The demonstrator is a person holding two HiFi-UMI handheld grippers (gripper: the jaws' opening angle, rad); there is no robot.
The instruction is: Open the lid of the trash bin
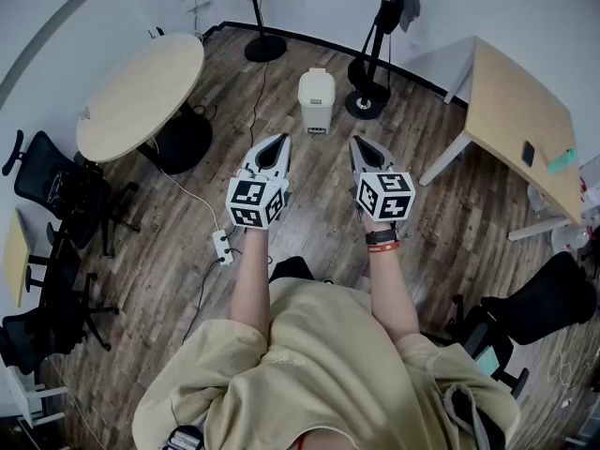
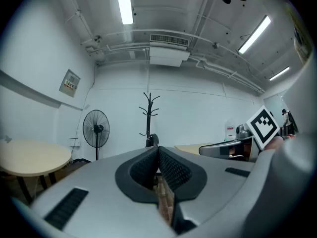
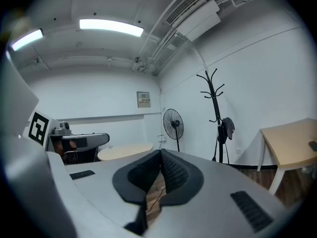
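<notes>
Tongs both closed tip to tip, empty: left tongs (image 1: 273, 150) and right tongs (image 1: 363, 148) held side by side, pointing forward above the wooden floor (image 1: 187, 251). Further ahead, well apart and roughly between their two lines, trash bin (image 1: 316, 106) standing upright, lid (image 1: 316, 81) down. Neither side clearly nearer. Probably a reach forward and down first.

Cream trash bin (image 1: 316, 99), brown streaked plank floor (image 1: 319, 232), beige round table (image 1: 141, 92)
</notes>
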